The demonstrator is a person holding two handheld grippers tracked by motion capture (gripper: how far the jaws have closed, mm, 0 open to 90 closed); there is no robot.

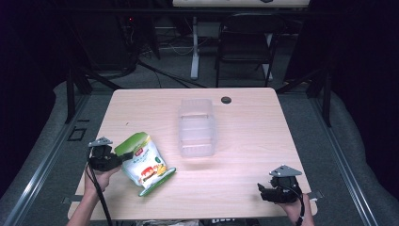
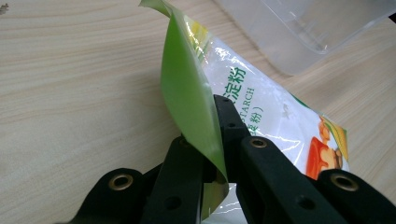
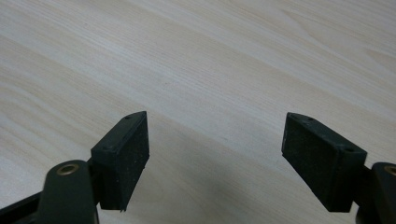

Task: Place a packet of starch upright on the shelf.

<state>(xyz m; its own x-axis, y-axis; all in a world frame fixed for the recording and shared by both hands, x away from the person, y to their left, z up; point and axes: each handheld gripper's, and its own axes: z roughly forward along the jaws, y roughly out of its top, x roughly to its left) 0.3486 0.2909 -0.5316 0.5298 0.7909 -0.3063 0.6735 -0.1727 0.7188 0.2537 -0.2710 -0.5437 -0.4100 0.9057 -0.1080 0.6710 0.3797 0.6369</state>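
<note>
Dark room behind, black folding chair (image 1: 244,40) and a white table leg (image 1: 194,47) past the far edge; work happens on a light wood-grain table (image 1: 244,141).

Green-and-white plastic starch bag with a corn picture (image 1: 146,165) lies near the table's near-left corner, green top edge lifted toward the left. Left gripper view: the green flap (image 2: 189,93) stands up off the table, printed white face (image 2: 261,107) spreading away to the right.

Left gripper (image 1: 123,157) – black jaws pressed together on that green edge, pinching it; the flap runs down between the jaw tips. Person's left hand (image 1: 96,181) holds the gripper body from the near edge, black cable trailing down.

Clear rectangular plastic container (image 1: 196,128) sits mid-table, just beyond the bag on its far-right side, apart from it. Its corner shows at the top right of the left gripper view (image 2: 308,32).

Right gripper (image 1: 260,189) – near-right corner, well apart from bag and container. Jaws spread wide, nothing between them, bare wood underneath. Right hand (image 1: 294,209) at the near edge.

Small black round disc (image 1: 226,100) near the far edge, beyond the container.
</note>
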